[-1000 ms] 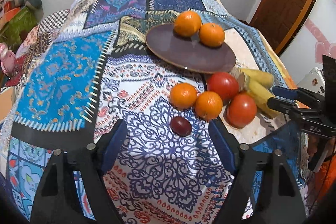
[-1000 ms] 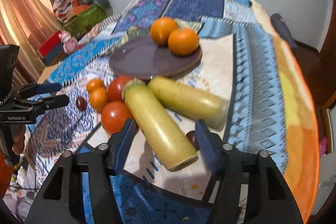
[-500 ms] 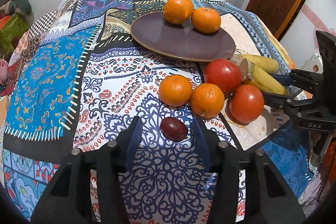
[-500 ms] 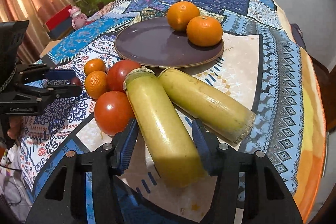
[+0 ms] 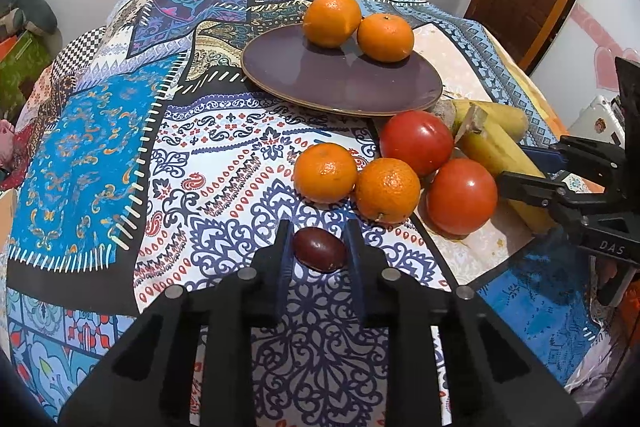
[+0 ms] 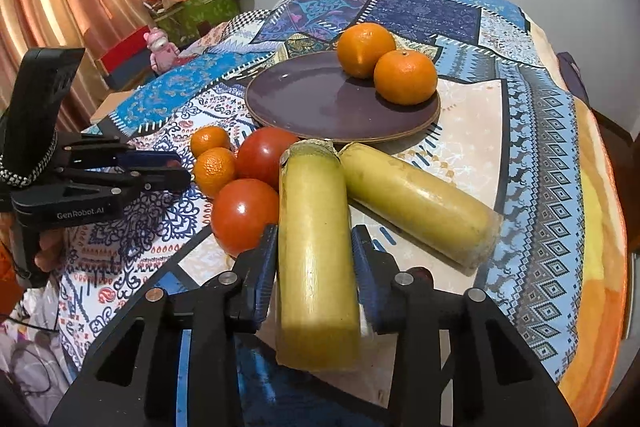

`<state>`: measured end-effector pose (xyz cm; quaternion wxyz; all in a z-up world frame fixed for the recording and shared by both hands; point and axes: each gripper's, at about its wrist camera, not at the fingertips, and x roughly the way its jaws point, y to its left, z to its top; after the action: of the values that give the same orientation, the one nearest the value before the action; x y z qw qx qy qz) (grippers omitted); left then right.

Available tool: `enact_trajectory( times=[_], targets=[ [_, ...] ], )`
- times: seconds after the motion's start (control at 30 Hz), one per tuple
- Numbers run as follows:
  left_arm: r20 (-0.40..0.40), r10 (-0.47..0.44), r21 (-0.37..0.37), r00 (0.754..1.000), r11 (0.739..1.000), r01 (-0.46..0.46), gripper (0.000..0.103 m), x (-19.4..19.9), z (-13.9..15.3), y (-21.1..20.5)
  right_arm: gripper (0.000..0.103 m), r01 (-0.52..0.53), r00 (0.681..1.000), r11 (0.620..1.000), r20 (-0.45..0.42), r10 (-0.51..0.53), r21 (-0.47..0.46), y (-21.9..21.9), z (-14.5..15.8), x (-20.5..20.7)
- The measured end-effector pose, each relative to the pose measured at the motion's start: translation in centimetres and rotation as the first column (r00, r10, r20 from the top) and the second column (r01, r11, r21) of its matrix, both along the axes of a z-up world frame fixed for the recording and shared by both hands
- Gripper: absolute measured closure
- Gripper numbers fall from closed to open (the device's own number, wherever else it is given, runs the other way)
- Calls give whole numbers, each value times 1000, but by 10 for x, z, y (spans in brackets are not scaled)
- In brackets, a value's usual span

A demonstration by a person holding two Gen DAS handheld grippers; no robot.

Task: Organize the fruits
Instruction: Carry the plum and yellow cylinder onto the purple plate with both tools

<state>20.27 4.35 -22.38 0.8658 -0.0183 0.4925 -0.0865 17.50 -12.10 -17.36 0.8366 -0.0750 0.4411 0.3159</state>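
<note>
Both grippers have narrowed since a second ago: the left one, then spread wide, has come in around the small dark fruit, and the right one has advanced along a banana. Seen from the left wrist, the left gripper (image 5: pixel 319 251) is pinching the dark red fruit (image 5: pixel 319 250) between its blue pads, down on the patterned cloth (image 5: pixel 224 155). Only this view shows that fruit. Just beyond it lie two loose oranges (image 5: pixel 325 172) touching each other, then two tomatoes (image 5: pixel 461 195), then the bananas. Farther back, the purple plate (image 5: pixel 320 79) carries two more oranges (image 5: pixel 332 19) at its far edge. At the right edge the right gripper (image 5: pixel 532 173) reaches in from the side, over a banana. From the right wrist, the right gripper (image 6: pixel 314 249) straddles the near banana (image 6: pixel 314 247), jaws closing, pads at or nearly at its skin on both sides. A second banana (image 6: pixel 420 203) lies angled beside it, its top end touching the first, near the plate (image 6: pixel 320 99). One tomato (image 6: pixel 244 215) crowds the left pad. The left gripper (image 6: pixel 176 169) enters from the left, with a hand (image 6: pixel 48 251) behind it.
</note>
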Motion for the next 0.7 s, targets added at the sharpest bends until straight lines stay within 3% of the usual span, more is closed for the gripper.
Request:
enact_trajectory(
  times=[0.43, 0.7],
  targets=[
    [88, 38, -19, 995, 999, -36, 78, -5, 38, 9, 69, 61, 994, 996, 85, -66, 67, -14, 41, -1],
    [169, 49, -31, 984, 999, -45, 78, 12, 68, 10, 69, 53, 986, 995, 153, -65, 81, 3, 62, 22]
  ],
)
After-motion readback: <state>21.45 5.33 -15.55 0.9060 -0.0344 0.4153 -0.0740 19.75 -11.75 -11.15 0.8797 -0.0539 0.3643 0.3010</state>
